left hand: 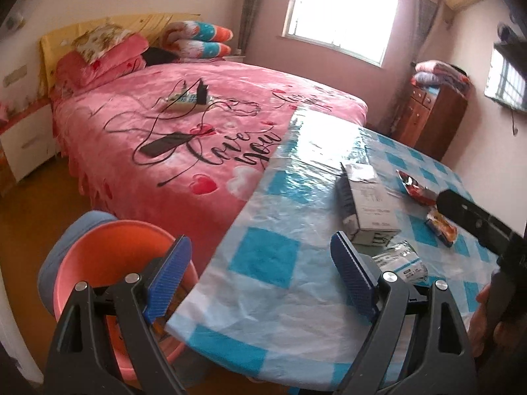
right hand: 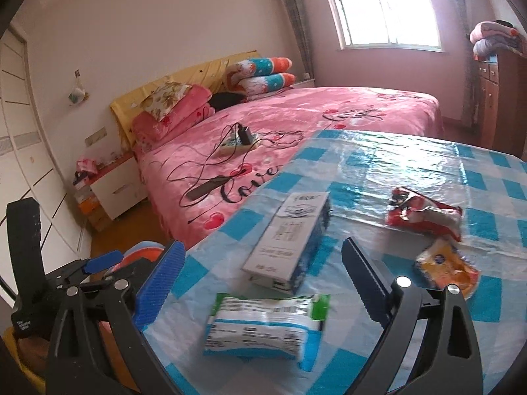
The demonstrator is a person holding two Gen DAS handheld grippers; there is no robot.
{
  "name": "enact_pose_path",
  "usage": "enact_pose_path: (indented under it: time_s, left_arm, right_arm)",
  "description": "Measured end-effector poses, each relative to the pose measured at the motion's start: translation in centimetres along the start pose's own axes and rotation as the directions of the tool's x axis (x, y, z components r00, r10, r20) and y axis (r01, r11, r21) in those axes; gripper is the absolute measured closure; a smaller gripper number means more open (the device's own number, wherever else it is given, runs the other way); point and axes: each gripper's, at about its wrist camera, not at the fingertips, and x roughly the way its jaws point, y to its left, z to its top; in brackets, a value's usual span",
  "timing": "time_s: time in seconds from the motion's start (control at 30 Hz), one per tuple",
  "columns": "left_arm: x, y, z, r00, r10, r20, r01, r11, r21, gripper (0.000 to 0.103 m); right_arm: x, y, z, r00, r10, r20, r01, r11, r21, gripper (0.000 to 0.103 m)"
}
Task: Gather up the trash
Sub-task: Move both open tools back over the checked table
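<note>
One carton (right hand: 290, 240) and three wrappers (right hand: 268, 326) are shown on the counter (right hand: 378, 168); both tongs (left hand: 263, 283) (right hand: 260, 283) are held wide, empty.

Blue-and-white checks cover the table (right hand: 378, 171); the bed (right hand: 329, 112) is pink with red hearts. Orange-pink basin (left hand: 108, 250), white-and-green packet (right hand: 266, 326), red wrapper (right hand: 425, 217).

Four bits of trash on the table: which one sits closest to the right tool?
The white packet with green ends. It lies just ahead of the open right tool, nearer than the milk carton, red wrapper or orange wrapper.
</note>
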Motion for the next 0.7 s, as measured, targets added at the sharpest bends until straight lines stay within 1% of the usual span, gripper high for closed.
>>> enact_pose_path:
  time_s: [0.07,0.27,0.37,0.57,0.7]
  left_arm:
    - [0.0,-1.0,0.2,1.000,0.008,0.003,-0.008,1.000,0.029,0.015]
    - [-0.1,-3.3,0.6,1.000,0.002,0.008,-0.002,0.997,0.076,0.014]
    - [0.1,-4.1,0.7,1.000,-0.010,-0.004,0.011,0.997,0.078,0.014]
    - [0.7,-5.6,0.7,0.999,-0.010,-0.032,0.013,0.996,0.085,0.014]
    - [1.2,-6.5,0.7,0.998,-0.006,-0.064,0.012,0.996,0.092,0.014]
  right_arm:
    - [-0.2,-0.5,0.0,1.000,-0.009,0.004,0.009,1.000,-0.001,0.008]
    - [-0.7,-2.1,0.1,1.000,-0.016,0.011,0.016,1.000,0.011,0.008]
    - [-1.2,-2.9,0.1,1.000,-0.023,0.022,0.022,0.999,0.026,0.008]
    - [-1.8,-4.7,0.2,0.998,-0.045,0.035,0.043,0.998,0.049,0.008]
    - [-2.0,-5.7,0.1,0.997,-0.060,0.040,0.058,0.997,0.055,0.008]
